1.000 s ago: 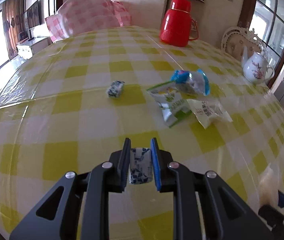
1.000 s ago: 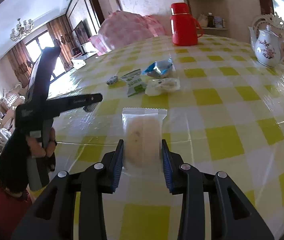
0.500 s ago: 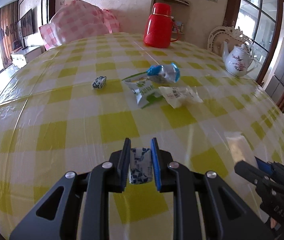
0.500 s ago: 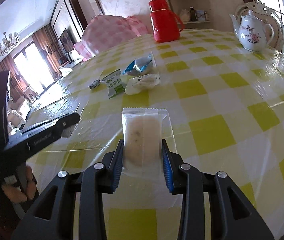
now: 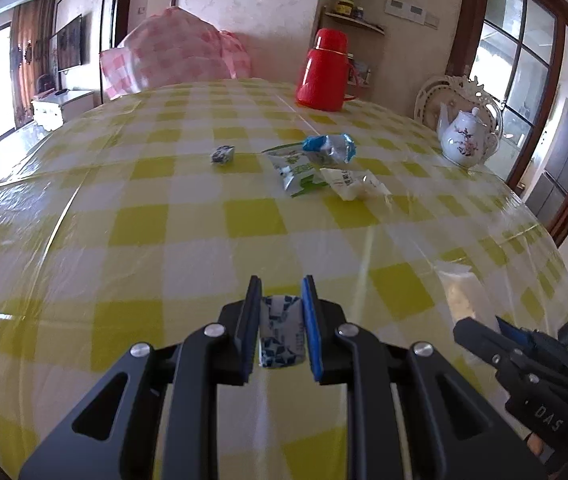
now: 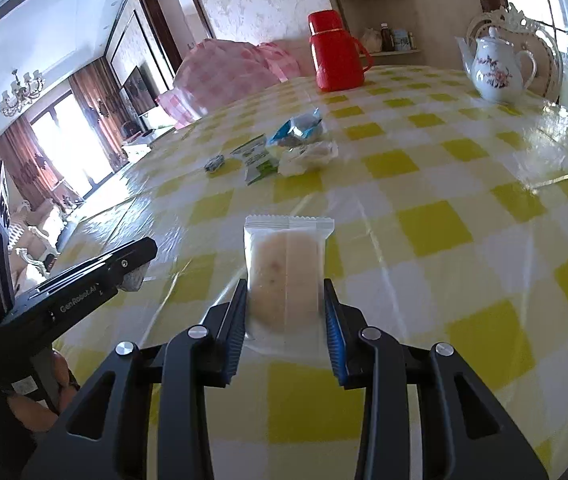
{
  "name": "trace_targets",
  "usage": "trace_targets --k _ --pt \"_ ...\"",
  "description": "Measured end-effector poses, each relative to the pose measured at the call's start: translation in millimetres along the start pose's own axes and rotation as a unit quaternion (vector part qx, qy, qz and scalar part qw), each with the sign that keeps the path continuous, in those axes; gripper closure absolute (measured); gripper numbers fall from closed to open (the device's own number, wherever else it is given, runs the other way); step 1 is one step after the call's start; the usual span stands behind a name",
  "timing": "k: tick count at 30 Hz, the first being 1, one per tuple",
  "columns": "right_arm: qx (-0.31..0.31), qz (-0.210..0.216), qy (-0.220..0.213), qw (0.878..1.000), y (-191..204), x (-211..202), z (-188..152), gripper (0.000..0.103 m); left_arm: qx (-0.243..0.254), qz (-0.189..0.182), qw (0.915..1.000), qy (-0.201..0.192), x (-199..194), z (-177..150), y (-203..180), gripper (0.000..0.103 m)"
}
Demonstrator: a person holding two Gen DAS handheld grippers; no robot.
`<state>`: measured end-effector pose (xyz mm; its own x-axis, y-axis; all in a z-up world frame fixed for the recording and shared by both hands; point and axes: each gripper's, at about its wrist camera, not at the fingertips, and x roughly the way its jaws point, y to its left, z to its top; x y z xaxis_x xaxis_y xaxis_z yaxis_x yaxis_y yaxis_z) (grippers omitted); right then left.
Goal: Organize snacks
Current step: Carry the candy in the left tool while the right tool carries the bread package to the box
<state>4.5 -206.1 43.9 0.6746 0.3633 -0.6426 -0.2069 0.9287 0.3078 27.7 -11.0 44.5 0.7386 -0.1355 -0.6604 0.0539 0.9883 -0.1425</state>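
My left gripper (image 5: 282,300) is shut on a small blue-and-white candy (image 5: 282,332) above the near part of the yellow checked table (image 5: 164,240). My right gripper (image 6: 285,304) is shut on a clear-wrapped cake packet (image 6: 285,272); the gripper also shows at the right edge of the left wrist view (image 5: 479,332). Further back lie a second blue-and-white candy (image 5: 223,155), a green-and-white packet (image 5: 293,168), a blue packet (image 5: 329,146) and a white packet (image 5: 353,184). The same pile shows in the right wrist view (image 6: 287,148).
A red thermos (image 5: 323,70) stands at the table's far side. A white floral teapot (image 5: 465,140) stands at the right, before an ornate white chair (image 5: 463,92). A pink checked cushion (image 5: 172,56) lies beyond the far edge. The left gripper's body (image 6: 84,280) shows at the right wrist view's left.
Both grippers have pulled back toward the near edge of the table, each keeping its snack. The snack pile now looks farther away. The right gripper has come into the left wrist view.
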Motion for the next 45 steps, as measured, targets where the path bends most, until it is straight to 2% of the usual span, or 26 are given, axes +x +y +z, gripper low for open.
trace_targets --k 3,10,16,25,32,36,45 --pt "-0.008 0.004 0.004 1.0 11.3 -1.3 -9.6 0.068 -0.011 0.001 0.9999 -0.006 -13.2 -7.7 8.2 0.082" --pt "0.013 0.058 -0.001 0.998 35.2 -22.6 -28.1 0.068 -0.005 0.02 0.9996 -0.022 -57.3 -31.8 22.4 0.082" --pt "-0.014 0.094 -0.004 0.995 81.6 -44.0 -51.2 0.068 -0.005 0.038 0.999 -0.025 -98.1 -48.2 47.0 0.082" --pt "-0.065 0.122 0.012 0.99 150.7 -66.8 -89.3 0.068 -0.006 0.062 0.9975 -0.035 -157.8 -72.5 90.8 0.082" --pt "-0.122 0.138 0.024 0.983 207.4 -74.9 -115.6 0.068 -0.015 0.086 0.9956 -0.034 -195.1 -94.7 137.2 0.082" --pt "-0.152 0.151 0.034 0.976 236.2 -76.0 -128.2 0.068 -0.018 0.113 0.993 -0.029 -213.8 -109.3 171.1 0.082" --pt "-0.219 0.178 0.058 0.957 298.2 -73.1 -160.2 0.068 -0.079 0.173 0.9811 -0.035 -246.4 -126.5 258.4 0.082"
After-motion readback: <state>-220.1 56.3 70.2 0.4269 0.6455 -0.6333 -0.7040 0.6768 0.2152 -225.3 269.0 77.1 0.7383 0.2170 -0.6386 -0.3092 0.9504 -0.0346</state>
